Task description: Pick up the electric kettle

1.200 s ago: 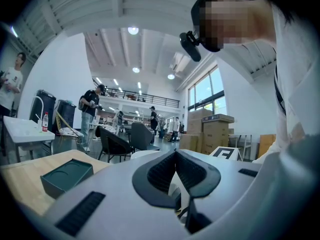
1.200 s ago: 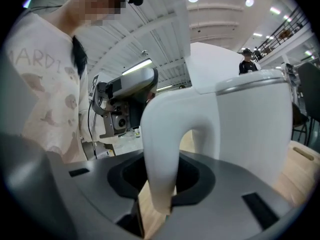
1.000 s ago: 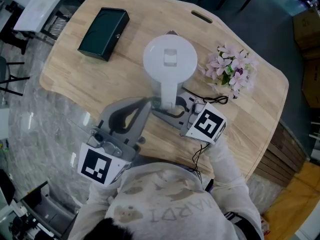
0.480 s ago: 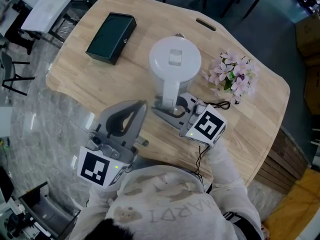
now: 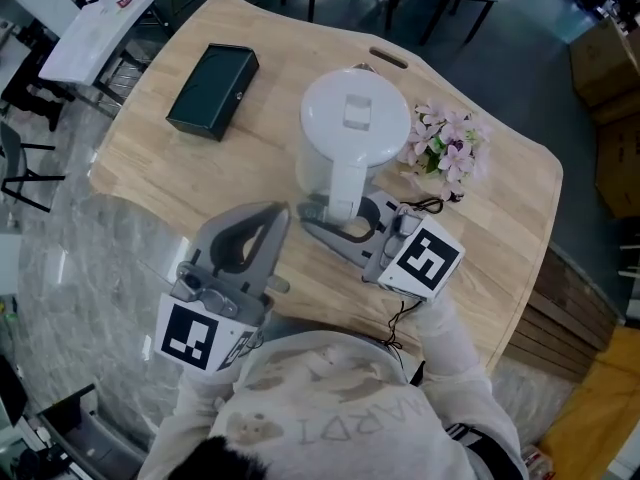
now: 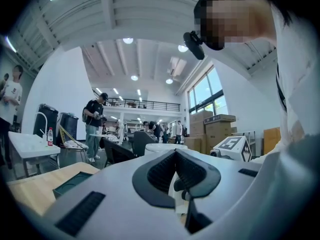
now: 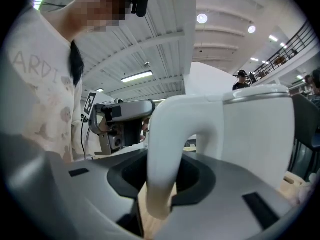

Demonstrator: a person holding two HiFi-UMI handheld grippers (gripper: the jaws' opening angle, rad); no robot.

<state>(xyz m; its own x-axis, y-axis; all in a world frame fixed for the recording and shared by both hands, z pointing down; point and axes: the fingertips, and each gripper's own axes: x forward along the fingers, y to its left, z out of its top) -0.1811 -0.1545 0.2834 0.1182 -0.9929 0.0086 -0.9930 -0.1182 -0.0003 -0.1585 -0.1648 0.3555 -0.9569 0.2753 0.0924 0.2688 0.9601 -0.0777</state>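
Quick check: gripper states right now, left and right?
Left gripper: shut, nothing between its jaws.
Right gripper: shut on the electric kettle by its handle.

Left grey two-jaw gripper with marker cube [image 5: 283, 211]: held low, close to torso, jaws pointing forward, pad tips pressed together, nothing between. Right grey two-jaw gripper with marker cube [image 5: 322, 220]: reaching forward-left, jaws clamped either side of white curved kettle handle [image 7: 167, 134]. Left pale-sleeved forearm [image 5: 195, 408] and right pale-sleeved forearm [image 5: 455, 343] bent, elbows tucked near body.
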